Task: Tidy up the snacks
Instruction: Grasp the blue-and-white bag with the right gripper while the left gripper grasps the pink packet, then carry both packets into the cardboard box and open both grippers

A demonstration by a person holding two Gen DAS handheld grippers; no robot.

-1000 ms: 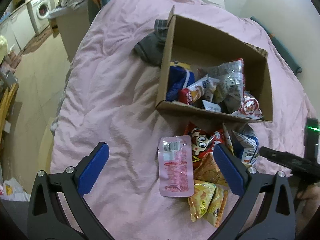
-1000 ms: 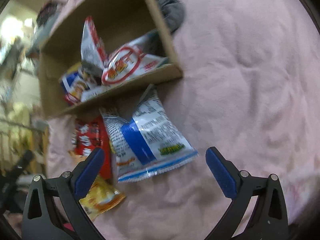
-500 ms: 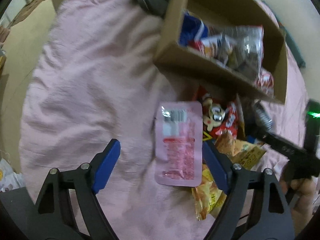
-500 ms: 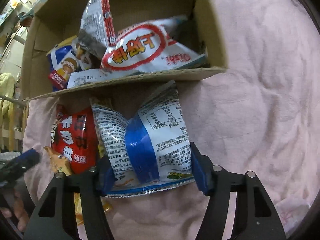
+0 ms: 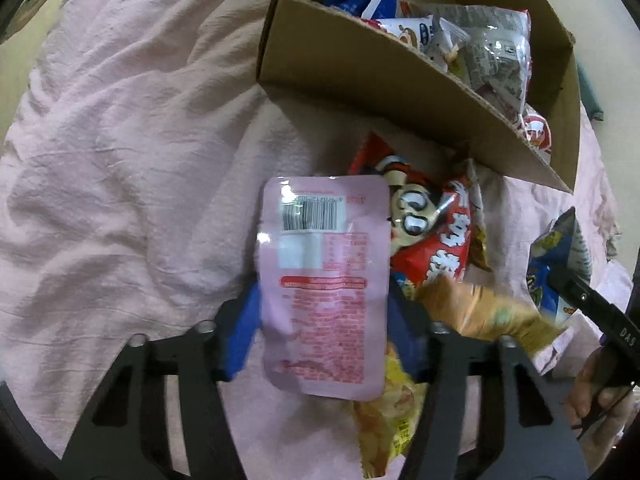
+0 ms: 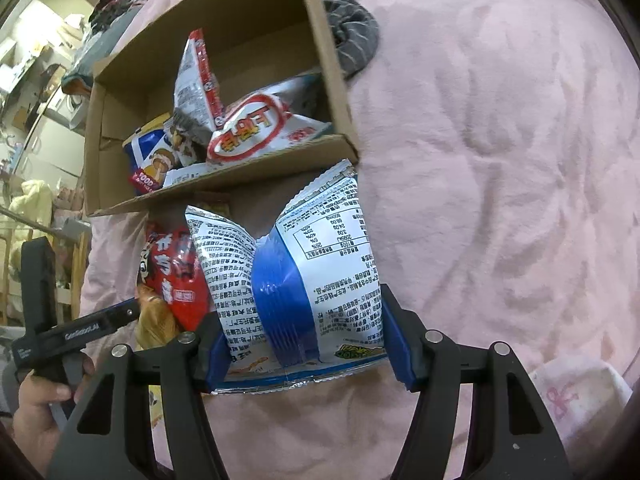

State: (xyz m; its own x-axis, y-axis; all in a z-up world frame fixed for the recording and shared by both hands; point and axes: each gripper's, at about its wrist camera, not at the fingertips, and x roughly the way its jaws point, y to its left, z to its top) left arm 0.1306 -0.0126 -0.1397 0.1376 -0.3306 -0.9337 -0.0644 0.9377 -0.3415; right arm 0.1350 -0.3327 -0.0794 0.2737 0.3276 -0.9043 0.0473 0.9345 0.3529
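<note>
A cardboard box (image 5: 360, 76) (image 6: 340, 80) with several snack bags inside lies on a pink bedspread. My left gripper (image 5: 324, 320) is shut on a flat pink pouch (image 5: 324, 280), its blue pads pressing both edges. My right gripper (image 6: 304, 340) is shut on a blue-and-white snack bag (image 6: 304, 280), which bulges between the pads; that bag also shows in the left wrist view (image 5: 560, 264). A red cartoon bag (image 5: 432, 232) (image 6: 172, 268), an orange bag (image 5: 472, 312) and a yellow bag (image 5: 388, 420) lie in front of the box.
A grey striped sock (image 6: 352, 44) lies beside the box's far corner. A white cloth (image 6: 576, 396) lies at the right edge of the right wrist view. Furniture and clutter (image 6: 36, 92) stand beyond the bed's left side.
Both grippers moved in and closed: the left one on the pink pouch, the right one on the blue-and-white bag, which now buckles between the pads.
</note>
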